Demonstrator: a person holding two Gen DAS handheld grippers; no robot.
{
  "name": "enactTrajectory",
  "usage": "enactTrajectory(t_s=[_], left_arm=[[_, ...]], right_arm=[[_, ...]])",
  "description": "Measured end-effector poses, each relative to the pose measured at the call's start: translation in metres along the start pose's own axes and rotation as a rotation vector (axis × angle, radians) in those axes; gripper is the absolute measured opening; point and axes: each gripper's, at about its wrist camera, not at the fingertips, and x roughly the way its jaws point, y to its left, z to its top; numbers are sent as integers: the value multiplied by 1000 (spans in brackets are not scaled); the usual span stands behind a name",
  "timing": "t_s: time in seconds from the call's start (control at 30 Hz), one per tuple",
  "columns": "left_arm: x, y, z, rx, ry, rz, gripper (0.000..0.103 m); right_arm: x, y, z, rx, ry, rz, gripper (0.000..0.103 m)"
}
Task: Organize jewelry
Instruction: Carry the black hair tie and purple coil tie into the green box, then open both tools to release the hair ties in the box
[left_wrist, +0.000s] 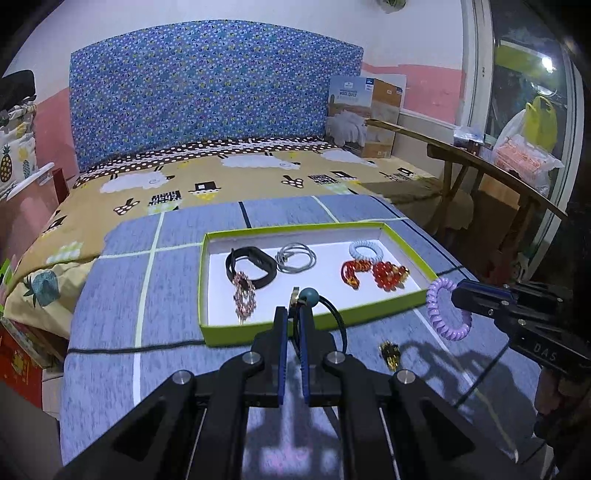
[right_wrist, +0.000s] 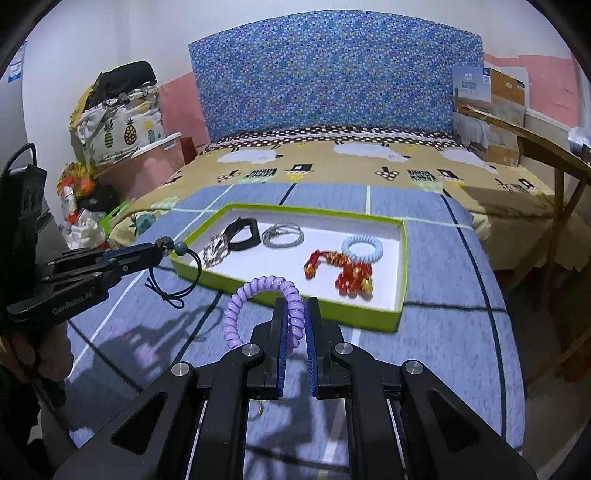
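A green-rimmed white tray (left_wrist: 402, 300) (right_wrist: 402, 258) lies on the blue cloth. It holds a black band (left_wrist: 251, 267), a grey cord coil (left_wrist: 296, 257), a pale blue spiral tie (left_wrist: 365, 251), red bead pieces (left_wrist: 388, 275) and a pink beaded piece (left_wrist: 244, 295). My left gripper (left_wrist: 293, 317) (right_wrist: 157, 253) is shut on a black cord bracelet with a teal bead (left_wrist: 308, 296) (right_wrist: 180, 248), held just before the tray's near rim. My right gripper (right_wrist: 295, 310) (left_wrist: 456, 295) is shut on a purple spiral hair tie (right_wrist: 236, 317) (left_wrist: 448, 310), right of the tray's near corner.
A small gold piece (left_wrist: 389, 354) lies on the cloth between the grippers. A small ring (right_wrist: 258, 410) lies under my right gripper. A bed with a blue headboard (left_wrist: 214, 92) stands behind. A wooden chair (left_wrist: 480, 173) stands at the right. Bags (right_wrist: 118, 122) are piled at the left.
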Motion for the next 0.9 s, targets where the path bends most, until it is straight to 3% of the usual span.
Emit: enactTrajectory(t_s=[0.43,0.9], left_arm=[[30,8,32,5,-28,13,6],[85,14,23,2,84,13,6]], right_arm=[[39,-14,29,-10,7,-31,9],[95,-25,26,-10,121,-44,9]])
